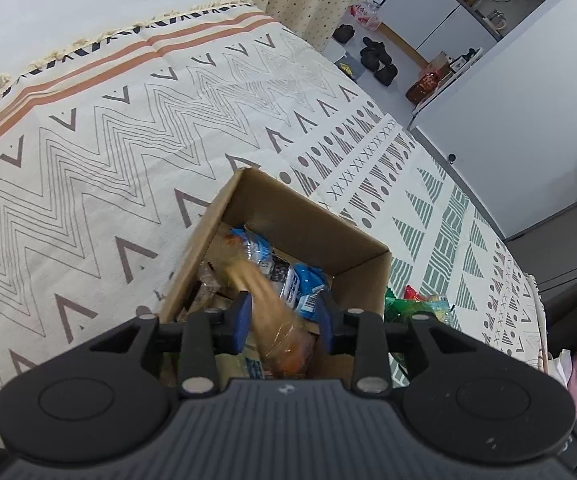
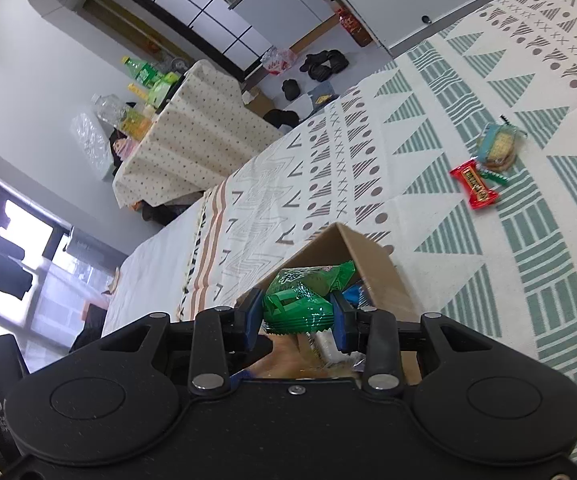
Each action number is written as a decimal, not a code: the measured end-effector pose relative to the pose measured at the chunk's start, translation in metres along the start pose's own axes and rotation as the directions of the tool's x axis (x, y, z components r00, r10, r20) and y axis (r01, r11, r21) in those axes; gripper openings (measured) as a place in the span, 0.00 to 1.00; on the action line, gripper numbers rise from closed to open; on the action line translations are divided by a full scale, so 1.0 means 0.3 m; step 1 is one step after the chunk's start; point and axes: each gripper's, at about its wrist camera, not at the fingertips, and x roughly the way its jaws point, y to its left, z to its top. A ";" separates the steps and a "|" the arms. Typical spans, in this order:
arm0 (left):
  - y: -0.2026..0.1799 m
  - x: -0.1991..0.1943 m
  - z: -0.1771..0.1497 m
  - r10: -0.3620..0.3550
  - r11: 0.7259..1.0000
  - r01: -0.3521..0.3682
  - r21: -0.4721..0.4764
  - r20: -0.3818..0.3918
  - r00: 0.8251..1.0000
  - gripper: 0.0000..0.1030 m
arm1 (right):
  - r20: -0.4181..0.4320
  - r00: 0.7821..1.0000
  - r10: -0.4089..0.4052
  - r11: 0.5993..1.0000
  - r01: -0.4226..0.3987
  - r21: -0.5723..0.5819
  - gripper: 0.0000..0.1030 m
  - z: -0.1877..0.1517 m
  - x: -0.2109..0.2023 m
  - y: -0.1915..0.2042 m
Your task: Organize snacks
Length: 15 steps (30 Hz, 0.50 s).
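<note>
Closest in, left gripper (image 1: 284, 312): hangs tilted down over the open cardboard box (image 1: 308, 208), blue pads parted. Has a tan snack in clear wrap (image 1: 266, 296) between the pads, blurred, close against the left pad with a gap on the right, so not clamped. Shows, deeper in the box, blue packets (image 1: 306, 280) and more wrapped snacks heaped on the bottom. Sits, the box, on the patterned cloth (image 1: 128, 160), zigzags to its left and green triangles to its right. Lies just beside the box's right wall, a small heap of green and red packets (image 1: 416, 300), partly hidden by the gripper body.

Further right, right gripper (image 2: 296, 312): pads closed part-way on a green packet (image 2: 300, 300), pressed from both sides and held above the box's near corner, its top end sticking up past the fingertips. Reveals below it a glimpse of the box's contents, blurred. Leaves two snacks out on the cloth, well apart from the box, far right: a red packet (image 2: 474, 186) and, touching its upper end, a clear pack of round biscuits (image 2: 496, 148).
</note>
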 end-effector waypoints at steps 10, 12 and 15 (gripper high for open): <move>0.017 -0.046 -0.013 0.074 0.997 -0.074 -0.016 0.016 0.997 0.69 | -0.037 0.999 0.007 1.000 -0.007 0.002 0.41 -0.020 -0.014 0.011; 0.014 -0.058 -0.020 0.092 0.996 -0.092 -0.015 0.021 0.996 0.73 | -0.029 1.000 0.007 1.000 -0.007 0.010 0.41 -0.021 -0.031 0.004; 0.002 -0.070 -0.035 0.100 0.995 -0.100 -0.009 0.024 0.995 0.75 | -0.007 1.000 0.010 1.000 -0.009 0.025 0.54 -0.017 -0.063 -0.011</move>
